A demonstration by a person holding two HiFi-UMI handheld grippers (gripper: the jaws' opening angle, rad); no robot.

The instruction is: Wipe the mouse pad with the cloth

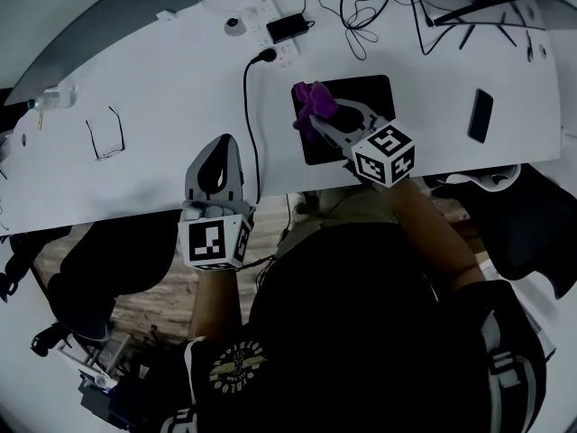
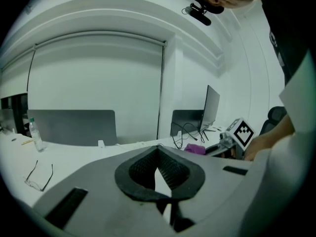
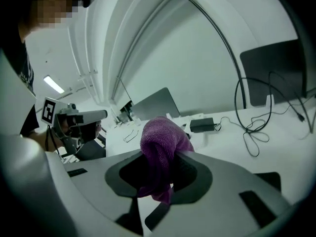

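A black mouse pad (image 1: 361,106) lies on the white desk (image 1: 162,106), near its front edge. My right gripper (image 1: 313,123) is shut on a bunched purple cloth (image 1: 313,100) over the pad's left edge; I cannot tell whether the cloth touches the pad. In the right gripper view the cloth (image 3: 160,142) bulges up from between the shut jaws of the right gripper (image 3: 160,172). My left gripper (image 1: 225,142) hovers at the desk's front edge, left of the pad, shut and empty. In the left gripper view the left gripper (image 2: 158,172) is shut, with the cloth (image 2: 195,148) far off to the right.
Glasses (image 1: 106,133) lie at the left of the desk, with a bottle (image 1: 54,97) at its far left edge. A power strip (image 1: 270,25), adapter (image 1: 288,27) and cables (image 1: 361,16) sit behind the pad. A phone (image 1: 480,115) lies to the right.
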